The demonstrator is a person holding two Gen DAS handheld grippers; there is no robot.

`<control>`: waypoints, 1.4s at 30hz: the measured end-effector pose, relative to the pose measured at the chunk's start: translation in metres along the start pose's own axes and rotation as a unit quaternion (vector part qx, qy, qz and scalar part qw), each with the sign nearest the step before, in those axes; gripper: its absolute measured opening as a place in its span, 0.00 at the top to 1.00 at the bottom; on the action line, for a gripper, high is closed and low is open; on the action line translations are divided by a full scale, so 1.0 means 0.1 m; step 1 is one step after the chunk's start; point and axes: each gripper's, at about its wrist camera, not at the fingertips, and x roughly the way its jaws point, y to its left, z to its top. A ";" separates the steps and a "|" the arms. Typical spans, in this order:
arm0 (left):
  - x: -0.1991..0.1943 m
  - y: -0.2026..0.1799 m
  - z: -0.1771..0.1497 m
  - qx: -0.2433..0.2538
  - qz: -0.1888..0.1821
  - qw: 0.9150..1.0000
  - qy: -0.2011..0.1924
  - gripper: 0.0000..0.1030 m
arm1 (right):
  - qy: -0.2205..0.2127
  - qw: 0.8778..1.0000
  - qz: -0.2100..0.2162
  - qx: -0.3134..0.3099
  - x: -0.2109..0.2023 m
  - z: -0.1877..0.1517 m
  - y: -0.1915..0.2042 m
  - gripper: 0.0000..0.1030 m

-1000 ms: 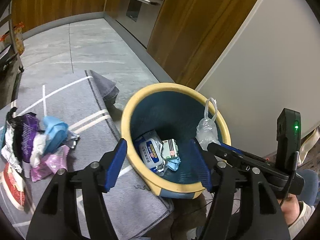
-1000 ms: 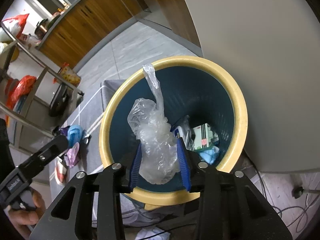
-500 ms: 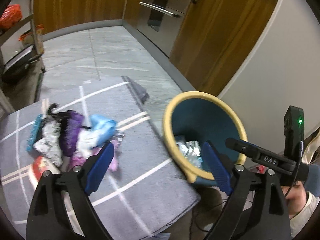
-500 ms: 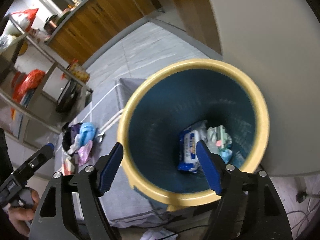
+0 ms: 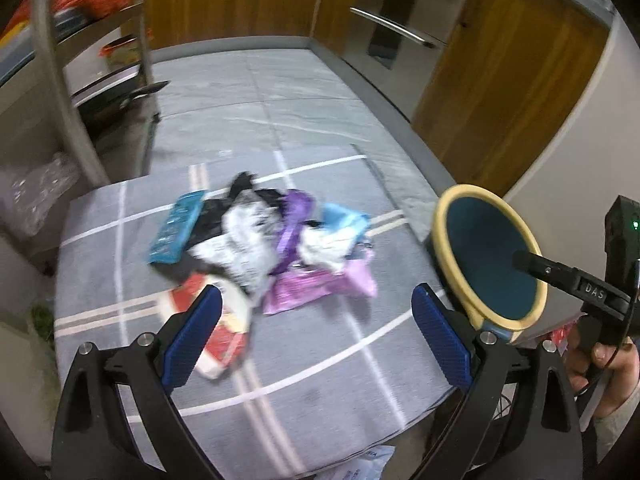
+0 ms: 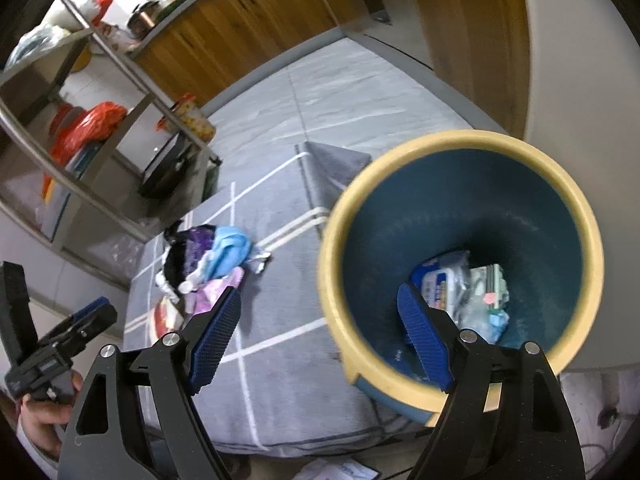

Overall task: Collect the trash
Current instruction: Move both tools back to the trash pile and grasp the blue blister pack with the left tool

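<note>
Both grippers have swung from the bin [image 6: 460, 240] toward the trash pile [image 5: 264, 248] mid-rug [image 5: 320, 380]; left gripper [image 5: 316, 336] and right gripper [image 6: 320, 340] gape wide, empty.

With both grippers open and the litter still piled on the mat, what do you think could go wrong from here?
1. The wrappers in the pile of crumpled wrappers overlap, so the open left gripper may pinch several and drop one on the way.
2. The yellow-rimmed blue bin stands at the edge of the grey striped mat; the open right gripper, close over its rim, could knock or tip it.
</note>
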 end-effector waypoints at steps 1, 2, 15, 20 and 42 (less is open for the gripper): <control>-0.04 0.09 0.00 -0.008 0.001 1.000 -0.002 0.09 | 0.002 1.000 0.002 -0.004 0.02 0.00 0.05 0.21; -0.07 0.14 0.00 -0.013 0.002 1.000 -0.002 0.09 | 0.003 1.000 0.004 -0.006 0.03 0.00 0.08 0.21; 0.00 1.06 0.17 -0.060 0.058 0.996 0.005 0.09 | 0.022 0.998 0.022 -0.052 0.24 0.03 0.65 0.21; 0.25 1.32 0.23 -0.084 0.048 0.995 0.022 0.09 | 0.032 0.997 0.025 -0.058 0.38 0.02 0.77 0.21; 1.48 1.51 0.48 -0.017 0.036 0.994 0.104 0.15 | 0.058 0.996 0.034 -0.056 0.68 0.00 0.90 0.21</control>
